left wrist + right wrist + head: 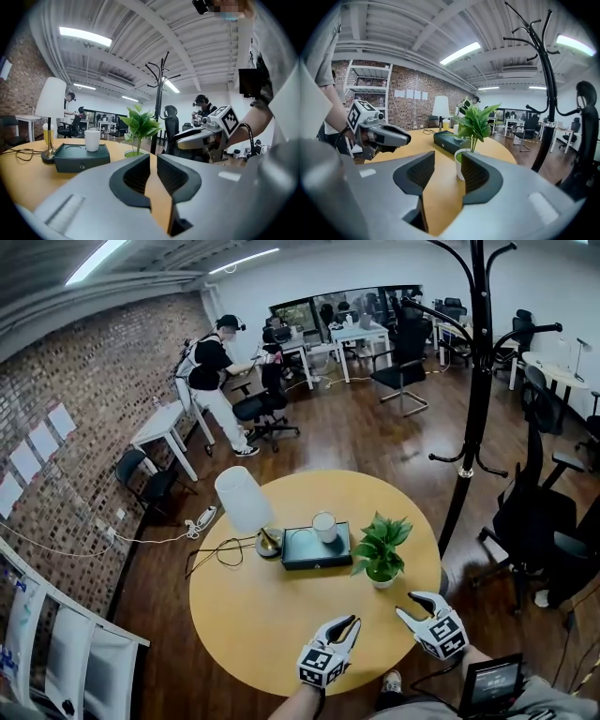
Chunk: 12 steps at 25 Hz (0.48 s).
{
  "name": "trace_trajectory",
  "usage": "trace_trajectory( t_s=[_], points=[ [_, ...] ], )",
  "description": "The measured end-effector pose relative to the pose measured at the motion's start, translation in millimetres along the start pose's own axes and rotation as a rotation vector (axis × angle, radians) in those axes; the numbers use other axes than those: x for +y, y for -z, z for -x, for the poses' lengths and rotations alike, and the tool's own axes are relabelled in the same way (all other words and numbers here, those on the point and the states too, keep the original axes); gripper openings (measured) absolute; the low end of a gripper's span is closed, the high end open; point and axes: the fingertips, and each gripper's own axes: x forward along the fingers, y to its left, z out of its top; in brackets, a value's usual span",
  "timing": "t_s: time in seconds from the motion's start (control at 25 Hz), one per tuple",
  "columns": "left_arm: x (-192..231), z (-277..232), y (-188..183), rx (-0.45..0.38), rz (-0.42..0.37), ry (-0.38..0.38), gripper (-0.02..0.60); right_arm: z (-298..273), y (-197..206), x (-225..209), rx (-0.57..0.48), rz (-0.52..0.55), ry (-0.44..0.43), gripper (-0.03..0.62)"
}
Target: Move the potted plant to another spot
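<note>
The potted plant [380,549], green leaves in a small white pot, stands on the round wooden table [262,615] right of centre. Both grippers hover over the table's near edge, apart from the plant. My left gripper [354,621] is below and left of it; in the left gripper view [153,157] only a thin gap shows between its jaws, with nothing in it. My right gripper [405,604] is just below and right of the pot. In the right gripper view [447,157] its jaws stand apart and empty, with the pot [461,161] behind them.
A dark box [316,547] carrying a white cup [324,526] sits left of the plant, with a white-shaded lamp [246,502] and its cable [220,549] further left. A black coat stand [478,381] and office chairs [539,512] stand right of the table.
</note>
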Motion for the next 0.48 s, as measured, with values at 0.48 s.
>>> trace_trajectory(
  t_s=[0.48],
  points=[
    [-90.1, 61.0, -24.5, -0.08, 0.009, 0.025, 0.0, 95.9, -10.8, 69.4, -0.049, -0.054, 0.102, 0.008]
  ],
)
